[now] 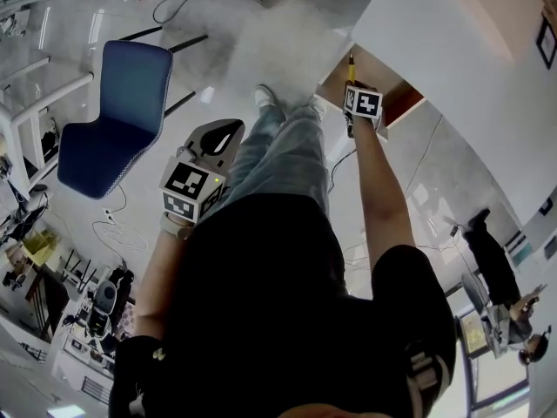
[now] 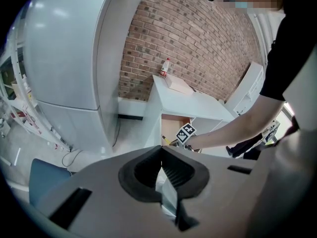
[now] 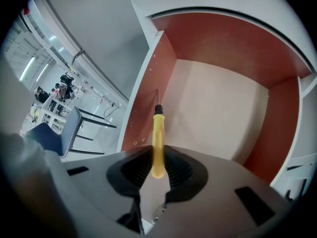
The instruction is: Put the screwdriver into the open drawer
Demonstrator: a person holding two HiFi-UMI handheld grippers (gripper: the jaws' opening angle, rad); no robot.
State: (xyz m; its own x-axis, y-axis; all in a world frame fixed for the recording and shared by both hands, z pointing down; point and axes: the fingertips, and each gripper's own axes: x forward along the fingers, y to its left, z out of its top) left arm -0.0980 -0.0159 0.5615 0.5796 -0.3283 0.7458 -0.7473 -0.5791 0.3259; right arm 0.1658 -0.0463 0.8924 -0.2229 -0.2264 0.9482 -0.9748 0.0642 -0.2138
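Note:
A yellow-handled screwdriver (image 3: 158, 143) is clamped in my right gripper (image 3: 158, 158), its black collar and metal tip pointing forward into the open drawer (image 3: 218, 103). The drawer has red-brown walls and a pale bottom with nothing in it. In the head view the right gripper (image 1: 352, 82) is held out at arm's length, with the screwdriver (image 1: 351, 62) over the drawer (image 1: 396, 97). My left gripper (image 1: 226, 129) hangs back by the person's legs, shut with nothing in it (image 2: 161, 170). The left gripper view shows the white cabinet (image 2: 188, 100) and the right gripper's marker cube (image 2: 186, 132).
A blue chair (image 1: 117, 116) stands on the pale floor to the left, with cables near it. A small bottle (image 2: 164, 67) sits on the cabinet top in front of a brick wall (image 2: 198, 38). Another person (image 1: 492, 259) stands at the far right.

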